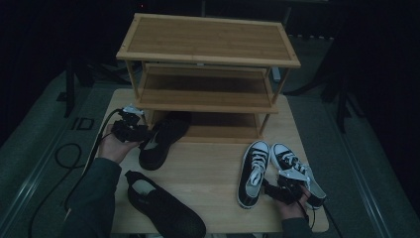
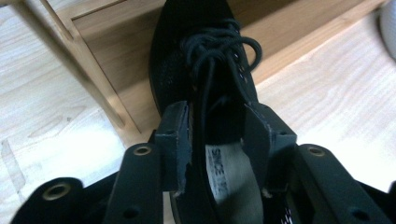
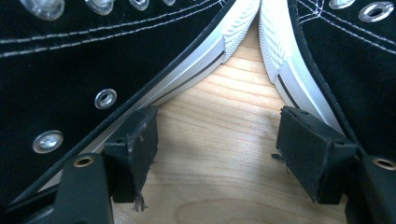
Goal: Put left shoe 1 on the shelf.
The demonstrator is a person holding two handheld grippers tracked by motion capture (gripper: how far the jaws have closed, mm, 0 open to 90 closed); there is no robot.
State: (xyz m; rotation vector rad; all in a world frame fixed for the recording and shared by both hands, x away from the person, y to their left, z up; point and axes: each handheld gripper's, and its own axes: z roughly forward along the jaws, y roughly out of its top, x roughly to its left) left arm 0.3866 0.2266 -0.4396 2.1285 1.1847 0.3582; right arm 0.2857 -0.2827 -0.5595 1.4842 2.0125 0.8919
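High view: left gripper point(image 1: 141, 133) jaws straddle black mesh lace-up shoe's point(image 1: 163, 141) collar, toe under bamboo three-tier rack point(image 1: 208, 74) | right gripper point(image 3: 217, 149) wide open, empty, between two black-and-white canvas sneakers point(image 1: 253, 171) | risk: thin collar grip slips, or toe catches rack's lowest shelf.

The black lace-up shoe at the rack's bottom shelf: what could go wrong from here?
1. The left gripper straddles the black lace-up shoe at its tongue and laces; a grip there may slip or twist.
2. The shoe's toe lies at the wooden rack, close to its front post, and could catch on it.
3. The right gripper is open between the two black-and-white sneakers, touching their soles; moving may push them apart.
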